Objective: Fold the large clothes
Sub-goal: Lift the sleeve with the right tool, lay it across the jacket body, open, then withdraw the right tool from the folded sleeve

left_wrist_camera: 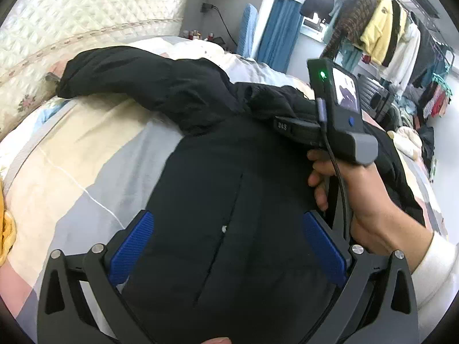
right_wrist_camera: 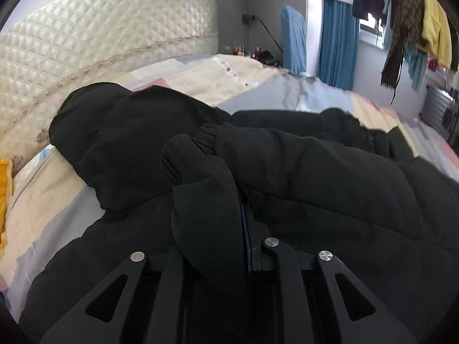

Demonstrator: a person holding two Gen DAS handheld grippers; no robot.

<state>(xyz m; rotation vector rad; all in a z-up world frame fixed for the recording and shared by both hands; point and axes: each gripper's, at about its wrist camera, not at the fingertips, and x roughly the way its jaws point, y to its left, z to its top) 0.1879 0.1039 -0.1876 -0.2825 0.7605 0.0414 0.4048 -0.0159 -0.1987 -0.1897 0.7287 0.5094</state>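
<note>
A large black padded jacket [left_wrist_camera: 229, 189] lies spread on the bed, one sleeve [left_wrist_camera: 137, 77] stretched toward the headboard. In the left wrist view my left gripper [left_wrist_camera: 229, 243] hovers open over the jacket's body, its blue pads [left_wrist_camera: 134, 246] wide apart with nothing pinched. A hand [left_wrist_camera: 358, 200] to the right holds the other tool's housing [left_wrist_camera: 344, 114] low over the jacket. In the right wrist view my right gripper [right_wrist_camera: 242, 226] is shut on the other sleeve [right_wrist_camera: 206, 206], whose ribbed cuff [right_wrist_camera: 200, 140] folds across the jacket's front. Fabric hides most of its pads.
A patchwork bedcover [left_wrist_camera: 86, 157] lies under the jacket, with a thin white cable [left_wrist_camera: 86, 192] on it. The quilted cream headboard [right_wrist_camera: 100, 37] stands behind. A rack of hanging clothes [left_wrist_camera: 387, 34] and a blue curtain [right_wrist_camera: 338, 43] are far right. Something yellow [left_wrist_camera: 5, 235] sits at the left edge.
</note>
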